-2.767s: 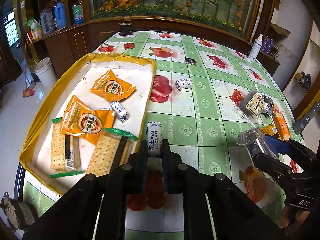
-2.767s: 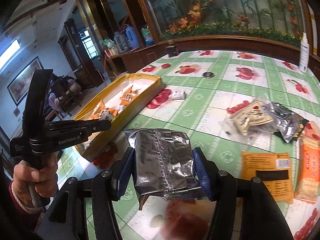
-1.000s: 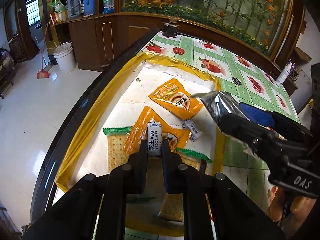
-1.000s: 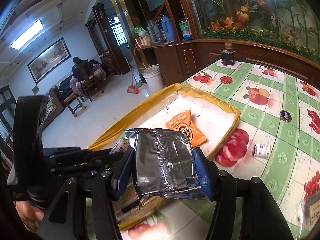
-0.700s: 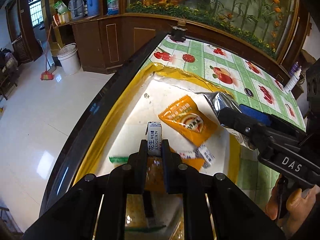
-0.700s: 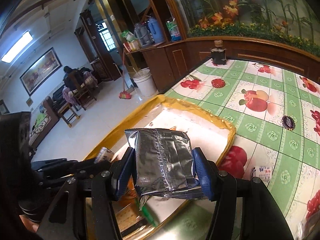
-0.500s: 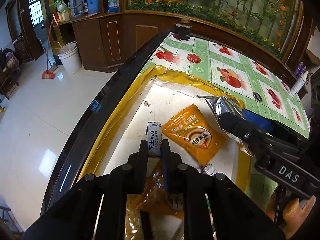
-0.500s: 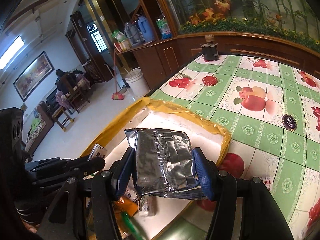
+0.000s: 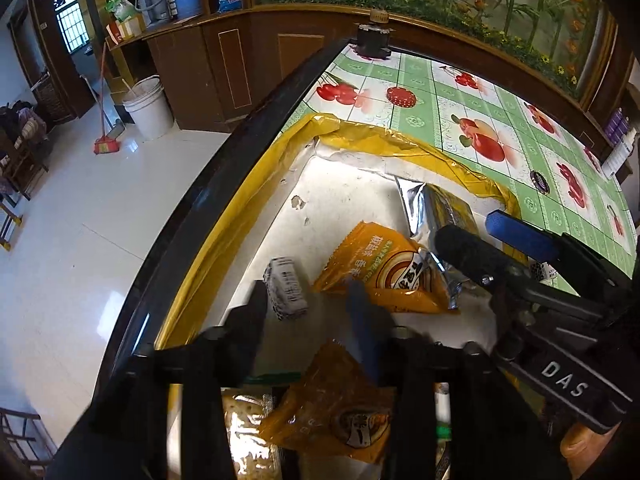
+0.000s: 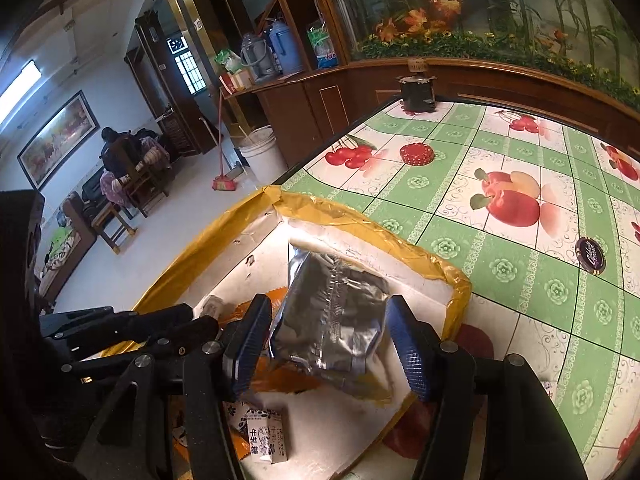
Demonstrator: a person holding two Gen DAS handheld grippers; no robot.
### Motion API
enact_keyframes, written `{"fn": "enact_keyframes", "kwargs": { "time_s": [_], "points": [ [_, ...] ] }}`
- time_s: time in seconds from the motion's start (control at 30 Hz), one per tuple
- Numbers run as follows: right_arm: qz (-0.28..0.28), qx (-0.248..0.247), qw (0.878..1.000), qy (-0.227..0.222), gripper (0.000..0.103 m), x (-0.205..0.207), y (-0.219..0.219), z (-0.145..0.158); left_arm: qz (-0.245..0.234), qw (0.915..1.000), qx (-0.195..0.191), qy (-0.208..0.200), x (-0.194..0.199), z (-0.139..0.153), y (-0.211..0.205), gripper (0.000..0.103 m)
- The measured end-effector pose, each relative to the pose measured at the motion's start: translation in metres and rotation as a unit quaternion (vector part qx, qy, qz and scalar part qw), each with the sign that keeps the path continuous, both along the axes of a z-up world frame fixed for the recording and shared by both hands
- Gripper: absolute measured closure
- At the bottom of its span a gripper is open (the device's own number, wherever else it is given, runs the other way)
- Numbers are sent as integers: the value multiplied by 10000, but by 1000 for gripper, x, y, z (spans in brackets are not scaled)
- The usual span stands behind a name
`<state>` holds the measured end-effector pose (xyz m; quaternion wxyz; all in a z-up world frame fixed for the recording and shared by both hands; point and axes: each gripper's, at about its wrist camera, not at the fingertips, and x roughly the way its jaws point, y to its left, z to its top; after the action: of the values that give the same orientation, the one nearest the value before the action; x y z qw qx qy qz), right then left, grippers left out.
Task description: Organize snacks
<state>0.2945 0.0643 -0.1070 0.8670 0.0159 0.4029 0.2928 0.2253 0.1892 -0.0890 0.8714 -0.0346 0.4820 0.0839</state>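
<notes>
- While both grippers hung over the yellow-rimmed tray (image 9: 362,142), the left gripper (image 9: 308,300) had just been opening; its jaws stood spread, one small white candy (image 9: 286,288) loose between them.
- The right gripper (image 10: 328,340) had its jaws parted, one silver packet (image 10: 334,316) between them, tilted, no pad pressing it.
- Two orange packets (image 9: 386,270) lay in the tray.
- One white bucket (image 9: 146,106) stood on the floor.

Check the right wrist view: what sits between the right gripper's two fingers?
The silver foil packet, lying over the yellow-rimmed tray, sits between the right gripper fingers; small gaps each side, seen in the right wrist view.
</notes>
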Motion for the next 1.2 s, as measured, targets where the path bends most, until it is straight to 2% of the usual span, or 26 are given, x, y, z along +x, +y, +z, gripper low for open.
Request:
{"fn": "enact_keyframes", "kwargs": {
  "time_s": [0.03, 0.07, 0.3, 0.6, 0.93, 1.2],
  "points": [
    [-10, 26, 10000, -12, 41, -2, -2, 1, 0, 10000, 26, -52, -2, 1, 0, 49],
    [-18, 65, 10000, -30, 41, -6, -5, 4, 12, 9999, 54, -99, -7, 3, -1, 48],
    [-146, 194, 9993, -289, 39, -38, -33, 25, -12, 9995, 99, -284, -30, 14, -10, 48],
    [-574, 293, 9970, -432, 36, -86, -95, 38, -163, 9994, -30, -311, -53, 15, -33, 48],
    [-1131, 212, 9925, -410, 25, -134, -161, 34, -567, 9979, -141, -284, -68, 19, -72, 48],
    [-1662, 203, 9855, -293, 25, -164, -219, 19, -905, 9955, -126, -266, -73, 20, -106, 48]
  ]
}}
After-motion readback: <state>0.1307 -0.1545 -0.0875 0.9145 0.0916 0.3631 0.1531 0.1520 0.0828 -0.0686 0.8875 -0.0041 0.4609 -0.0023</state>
